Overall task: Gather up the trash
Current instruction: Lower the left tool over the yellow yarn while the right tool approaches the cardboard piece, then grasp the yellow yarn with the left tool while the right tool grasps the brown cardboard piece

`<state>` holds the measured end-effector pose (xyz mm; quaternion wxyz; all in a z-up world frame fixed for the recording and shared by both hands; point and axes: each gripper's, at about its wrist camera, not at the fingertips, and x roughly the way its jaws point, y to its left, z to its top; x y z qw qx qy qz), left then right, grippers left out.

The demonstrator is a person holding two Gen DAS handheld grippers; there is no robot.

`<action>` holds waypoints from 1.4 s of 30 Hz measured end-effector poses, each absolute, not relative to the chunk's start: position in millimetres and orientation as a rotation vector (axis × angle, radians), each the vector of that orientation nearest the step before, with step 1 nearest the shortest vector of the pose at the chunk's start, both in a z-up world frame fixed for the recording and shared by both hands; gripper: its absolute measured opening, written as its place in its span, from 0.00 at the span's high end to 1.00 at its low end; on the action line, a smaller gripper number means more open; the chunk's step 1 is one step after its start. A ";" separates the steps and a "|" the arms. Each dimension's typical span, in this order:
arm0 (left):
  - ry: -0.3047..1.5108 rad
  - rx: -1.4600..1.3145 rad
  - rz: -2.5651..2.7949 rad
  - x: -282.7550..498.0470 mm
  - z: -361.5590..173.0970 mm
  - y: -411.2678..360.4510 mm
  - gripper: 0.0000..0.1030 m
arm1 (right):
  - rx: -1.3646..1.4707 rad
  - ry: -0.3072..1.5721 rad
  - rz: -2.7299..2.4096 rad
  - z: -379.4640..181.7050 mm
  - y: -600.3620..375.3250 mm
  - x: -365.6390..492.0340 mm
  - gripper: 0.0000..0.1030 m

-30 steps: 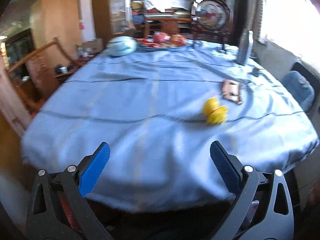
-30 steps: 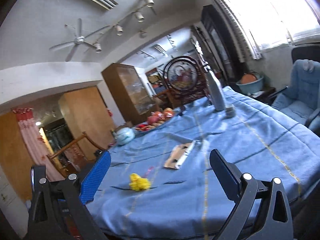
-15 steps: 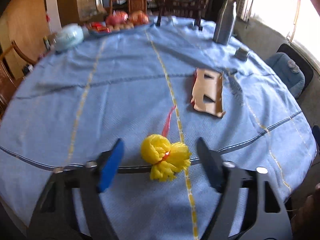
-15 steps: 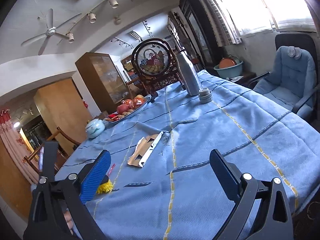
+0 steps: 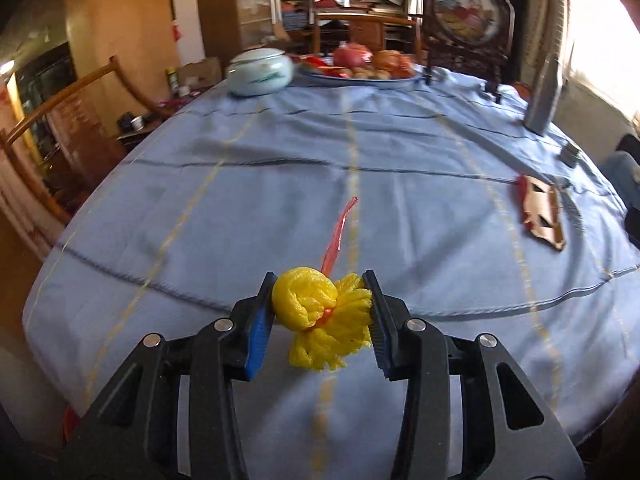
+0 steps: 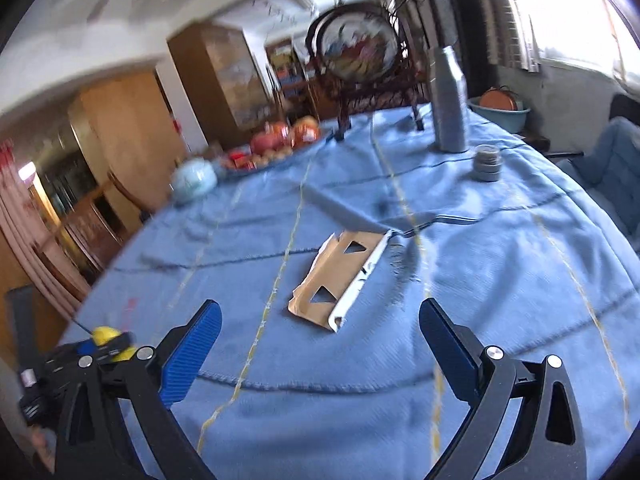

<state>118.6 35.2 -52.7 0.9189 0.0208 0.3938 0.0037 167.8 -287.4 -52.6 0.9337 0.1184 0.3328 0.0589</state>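
Left claw [image 5: 322, 312]: jaws closing, both pads now against the yellow mesh bundle [image 5: 320, 314] near the front edge of the blue-clothed worktop [image 5: 280, 184]. A second ago this claw stood wide apart with the bundle well ahead and to the right; half a second ago the bundle sat between the pads, untouched. A red plastic strip [image 5: 338, 236] trails away from the bundle on the cloth.

Right claw [image 6: 320, 344]: jaws wide apart, nothing between them. It tilts lower than before; the torn cardboard piece [image 6: 340, 276] now lies just beyond its tips, flat on the cloth. Left claw and bundle visible at that view's lower left.
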 end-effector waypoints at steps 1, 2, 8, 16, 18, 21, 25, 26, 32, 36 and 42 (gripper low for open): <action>0.807 0.042 0.015 117.1 -54.4 39.0 0.58 | 0.226 0.705 0.118 -54.0 -282.1 177.4 0.06; 0.803 0.044 0.025 115.2 -56.6 43.2 0.58 | 0.216 0.742 0.109 -57.2 -276.5 191.2 0.06; 0.825 0.016 0.006 114.6 -70.6 57.7 0.56 | 0.194 0.880 0.052 -73.2 -265.2 238.1 0.06; 0.810 0.008 -0.022 114.7 -77.0 59.1 0.51 | 0.207 1.003 0.009 -99.4 -262.9 275.1 0.20; 0.808 0.009 -0.031 114.6 -77.5 58.6 0.48 | 0.178 0.999 -0.001 -99.3 -258.5 279.5 0.21; 0.810 0.009 -0.047 114.6 -77.9 57.1 0.40 | 0.124 0.997 -0.014 -99.6 -249.7 286.9 0.26; 0.826 -0.030 -0.055 115.2 -77.9 63.2 0.18 | 0.044 0.984 0.007 -98.7 -241.0 291.4 0.39; 0.825 -0.039 -0.058 115.2 -78.2 65.0 0.18 | 0.025 0.977 0.018 -97.9 -238.6 289.2 0.40; 0.829 0.023 -0.018 115.4 -80.9 55.8 0.18 | 0.044 0.923 0.130 -88.0 -235.1 264.8 0.40; 0.816 0.039 -0.011 113.0 -82.5 53.0 0.20 | 0.046 0.868 0.205 -76.9 -231.2 239.5 0.40; 0.804 0.019 -0.022 110.7 -77.9 53.6 0.52 | 0.091 0.802 0.308 -63.4 -231.3 211.6 0.40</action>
